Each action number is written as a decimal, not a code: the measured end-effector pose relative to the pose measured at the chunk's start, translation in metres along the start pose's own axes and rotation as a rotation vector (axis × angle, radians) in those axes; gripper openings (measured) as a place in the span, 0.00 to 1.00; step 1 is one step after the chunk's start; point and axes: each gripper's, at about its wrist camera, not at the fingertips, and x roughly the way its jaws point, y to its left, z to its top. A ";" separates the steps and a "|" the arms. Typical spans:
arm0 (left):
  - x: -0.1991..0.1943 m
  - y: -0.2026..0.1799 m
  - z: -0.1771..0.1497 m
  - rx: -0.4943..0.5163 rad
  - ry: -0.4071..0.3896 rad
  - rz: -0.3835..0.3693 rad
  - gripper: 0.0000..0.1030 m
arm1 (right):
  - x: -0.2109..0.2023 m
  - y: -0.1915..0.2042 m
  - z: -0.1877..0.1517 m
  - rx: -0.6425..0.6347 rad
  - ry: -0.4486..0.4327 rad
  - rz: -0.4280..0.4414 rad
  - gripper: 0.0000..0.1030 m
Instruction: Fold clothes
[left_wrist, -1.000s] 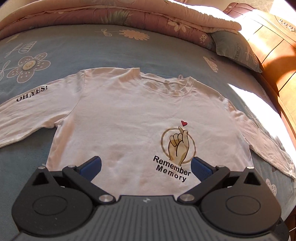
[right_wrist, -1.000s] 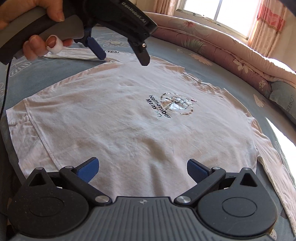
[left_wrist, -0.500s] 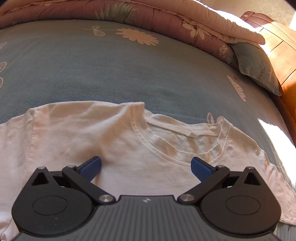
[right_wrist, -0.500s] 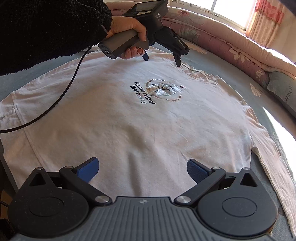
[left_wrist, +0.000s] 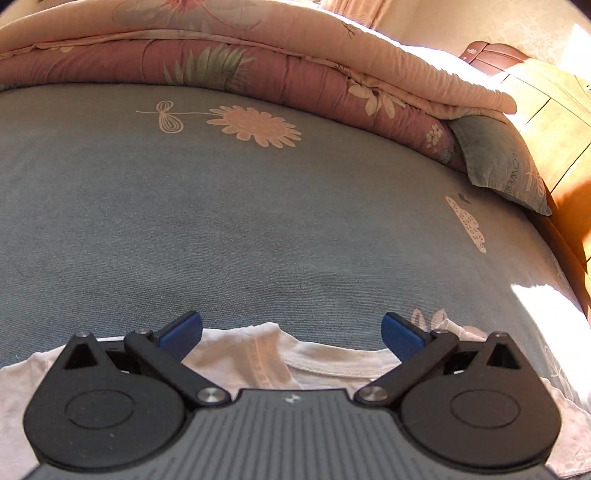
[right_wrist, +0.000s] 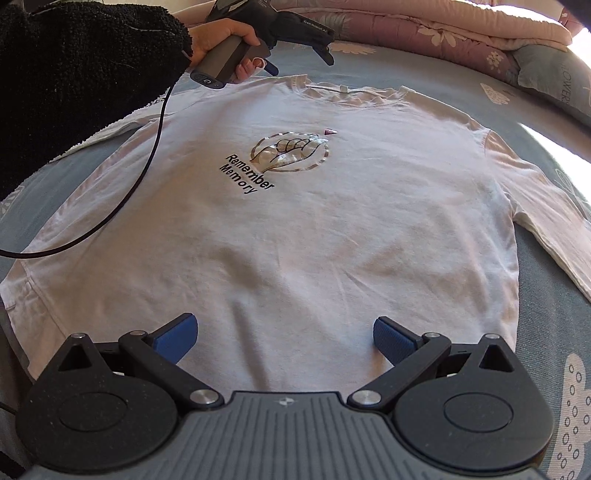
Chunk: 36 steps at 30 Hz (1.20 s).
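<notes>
Your right gripper is hovering over the near hem of the shirt, with its blue fingers spread wide and gripping nothing. The shirt is lying front up and flat on the blue bed sheet; its hem is nearest you, its collar is farthest, and one long sleeve is trailing off to the right. The other sleeve is running out to the far left, partly hidden under your dark sleeve.

Treat the shirt as a light, limp knit. It is going to sag and crease wherever it is unsupported, and a single layer will probably slide over the layer beneath. A pinch on a doubled edge is likely to be the most secure: the hem corners, the shoulder seams or the ribbed collar. The glossy chest print is probably stiffer than the fabric around it, so avoid pinching across it.

At the far edge, your left gripper is hanging just above the collar and the shoulder beside it, fingers equally wide apart and holding nothing. Whether they are touching the cloth cannot be told. Beyond the collar the sheet is running bare to the folded quilt and a pillow at the far right.
</notes>
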 end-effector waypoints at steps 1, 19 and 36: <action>-0.005 0.001 -0.002 -0.005 0.021 0.004 0.99 | -0.001 0.000 0.000 0.000 -0.001 0.001 1.00; -0.011 0.014 -0.007 -0.039 0.049 0.117 0.99 | -0.004 -0.002 0.002 0.034 -0.016 0.023 1.00; -0.176 -0.006 -0.131 -0.089 0.180 0.101 0.99 | -0.019 -0.003 0.006 0.068 -0.090 0.021 1.00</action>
